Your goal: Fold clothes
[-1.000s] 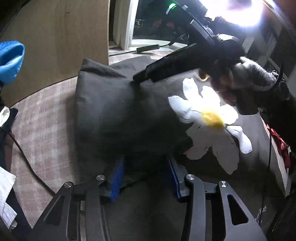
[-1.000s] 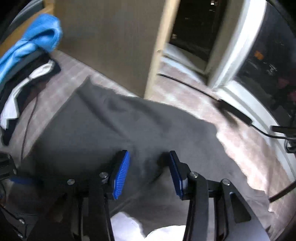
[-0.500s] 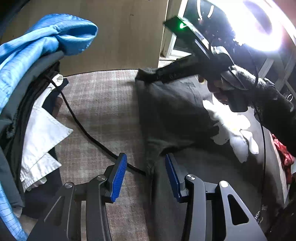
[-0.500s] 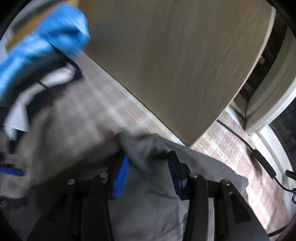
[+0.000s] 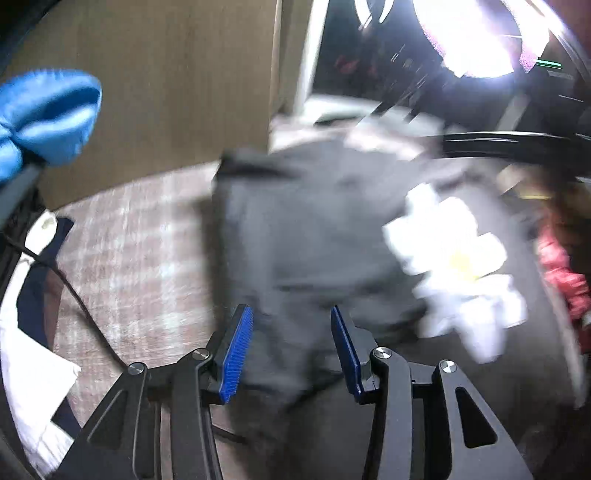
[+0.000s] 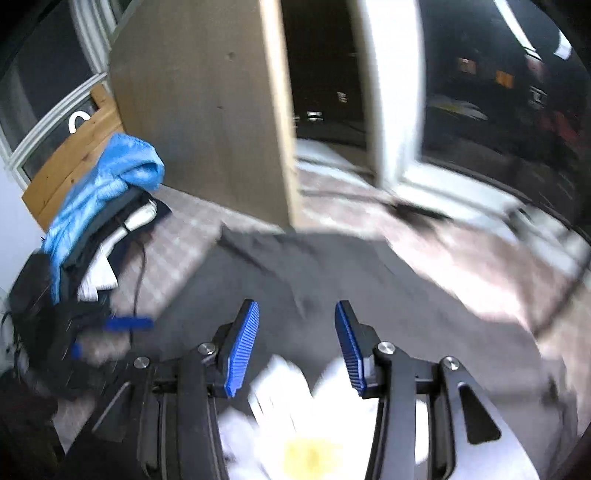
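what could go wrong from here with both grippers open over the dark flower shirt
1. A black cable runs across the checked cover beside the dark shirt; the left gripper could snag it.
2. Both views are blurred, so the right gripper may close on the wrong layer.
3. The clothes pile sits close and could get dragged in.

Wooden panel, black cable — checked tablecloth beneath

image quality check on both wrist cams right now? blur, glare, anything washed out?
Left wrist: lamp top right blown out; dark shirt and its daisy print motion-smeared, blue pads sharp. Right wrist: no glare, dim; shirt and checked cloth streaked, blue garment fairly crisp.
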